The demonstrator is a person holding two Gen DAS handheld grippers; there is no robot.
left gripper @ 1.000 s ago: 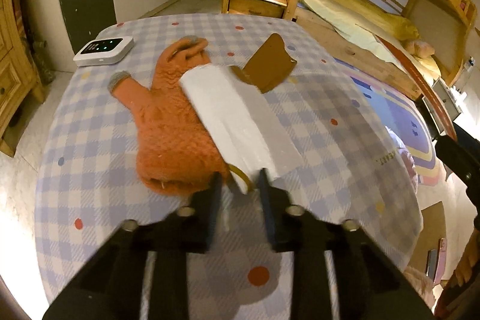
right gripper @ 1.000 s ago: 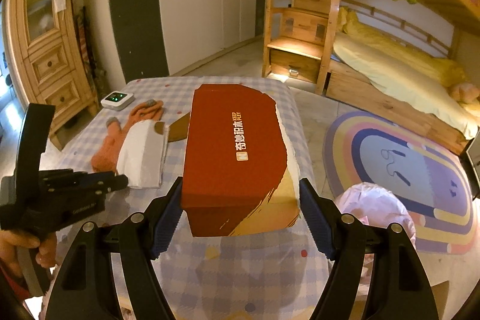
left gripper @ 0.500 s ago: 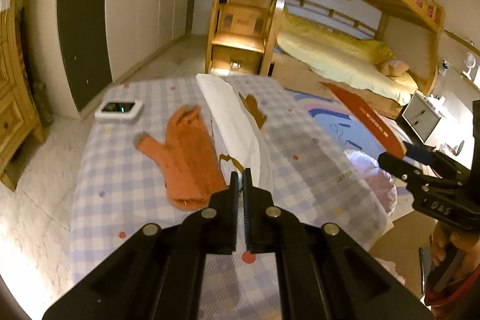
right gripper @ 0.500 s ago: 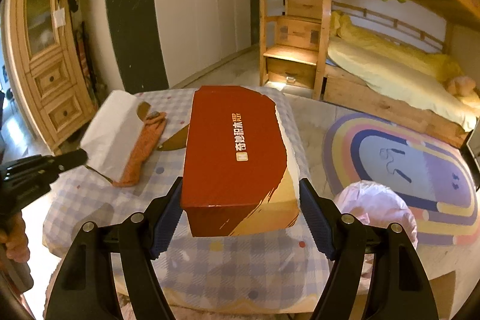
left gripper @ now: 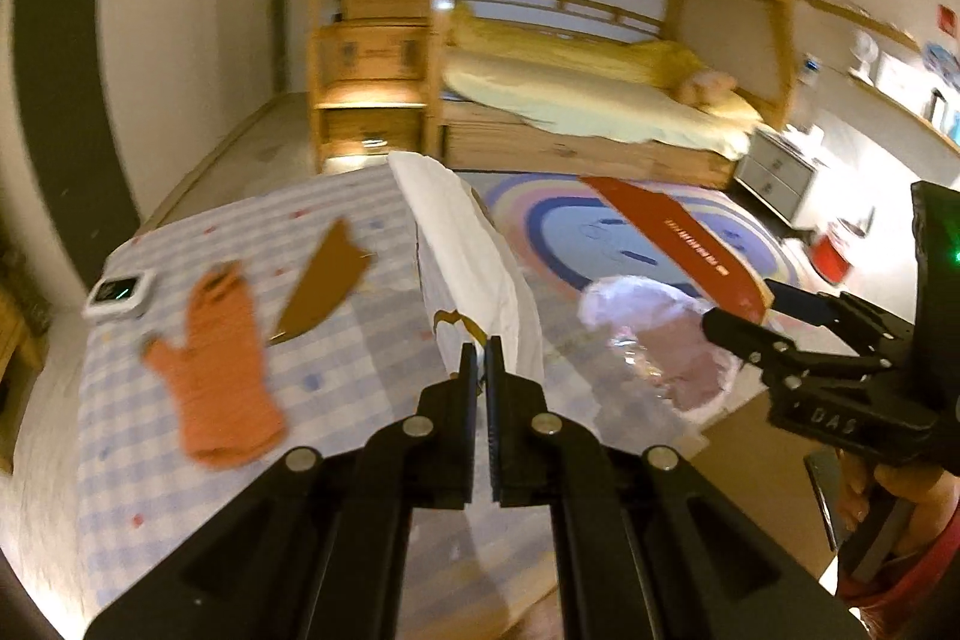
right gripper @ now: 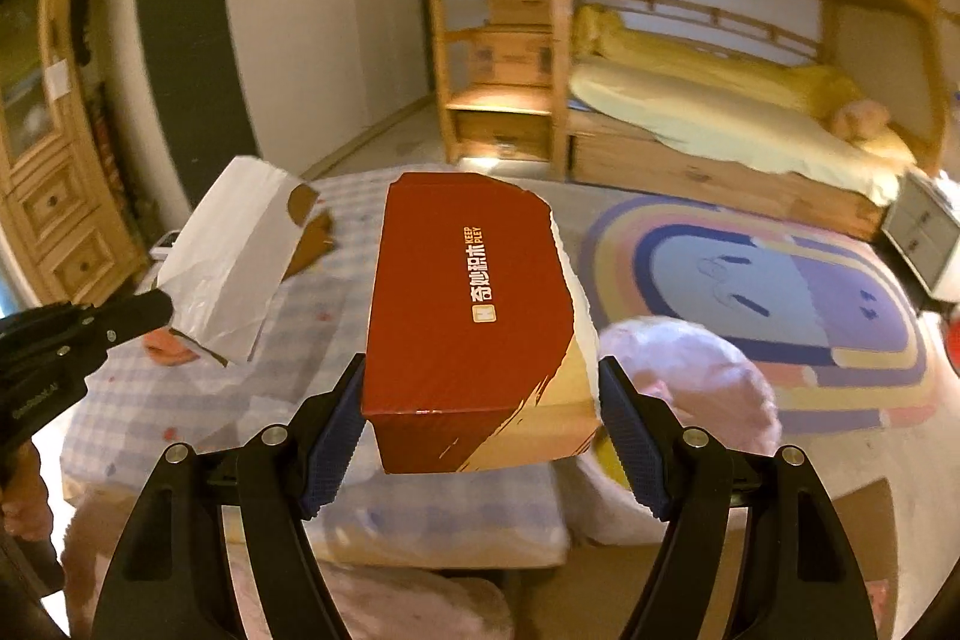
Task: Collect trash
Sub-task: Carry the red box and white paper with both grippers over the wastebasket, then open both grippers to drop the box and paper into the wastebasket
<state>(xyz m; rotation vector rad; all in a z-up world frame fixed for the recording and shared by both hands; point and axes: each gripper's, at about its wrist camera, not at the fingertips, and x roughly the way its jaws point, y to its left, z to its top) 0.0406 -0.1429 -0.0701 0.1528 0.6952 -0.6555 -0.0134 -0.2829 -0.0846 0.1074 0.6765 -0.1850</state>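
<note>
Just beyond table edge [left gripper: 336, 466], pink-lined bin [left gripper: 654, 340]

Glove [left gripper: 225, 370] on table [left gripper: 360, 376], left of cardboard scrap [left gripper: 321, 289].

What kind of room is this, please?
Most likely a child's bedroom: a wooden bunk bed with yellow bedding, a staircase of drawers leading up to it, and a colourful rainbow rug with a face on the floor.
</note>
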